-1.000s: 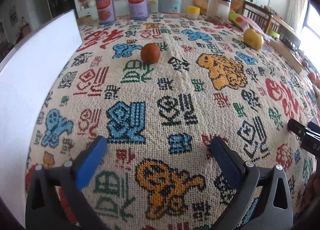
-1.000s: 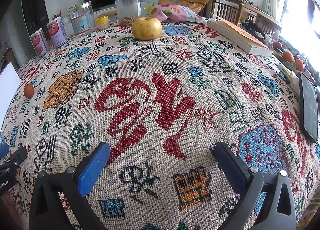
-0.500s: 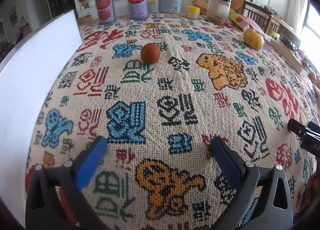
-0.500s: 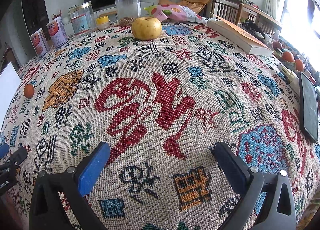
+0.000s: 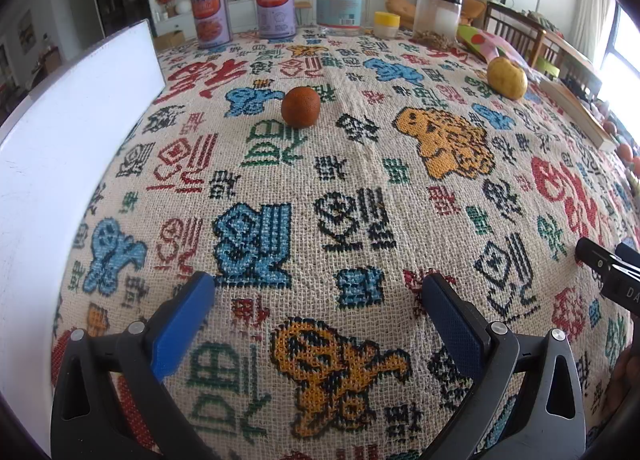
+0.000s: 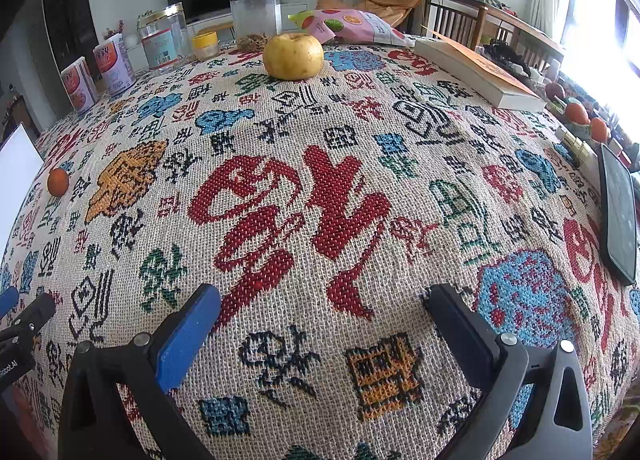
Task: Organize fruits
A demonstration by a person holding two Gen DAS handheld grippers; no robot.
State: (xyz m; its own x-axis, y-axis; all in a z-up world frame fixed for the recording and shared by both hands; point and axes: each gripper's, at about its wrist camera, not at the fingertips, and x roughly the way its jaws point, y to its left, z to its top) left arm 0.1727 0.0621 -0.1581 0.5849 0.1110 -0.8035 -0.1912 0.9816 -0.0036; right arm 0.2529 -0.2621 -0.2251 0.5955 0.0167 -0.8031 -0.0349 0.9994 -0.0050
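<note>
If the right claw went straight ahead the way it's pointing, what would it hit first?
Probably the yellow apple: the right claw is open, with only bare tablecloth between them. Depth is uncertain.

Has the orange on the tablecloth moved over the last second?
No. The orange sits at the same spot beside the blue woven figure, above the green character.

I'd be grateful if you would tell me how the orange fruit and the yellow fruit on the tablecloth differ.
The orange fruit is smaller and a deep reddish orange; the yellow fruit is larger and pale yellow.

The orange fruit is nearly round; the yellow fruit is squatter, with a dimple on top.

The orange fruit lies near the white board; the yellow fruit sits beside the snack bag.

Both rest loose on the tablecloth, untouched by either tool.
</note>
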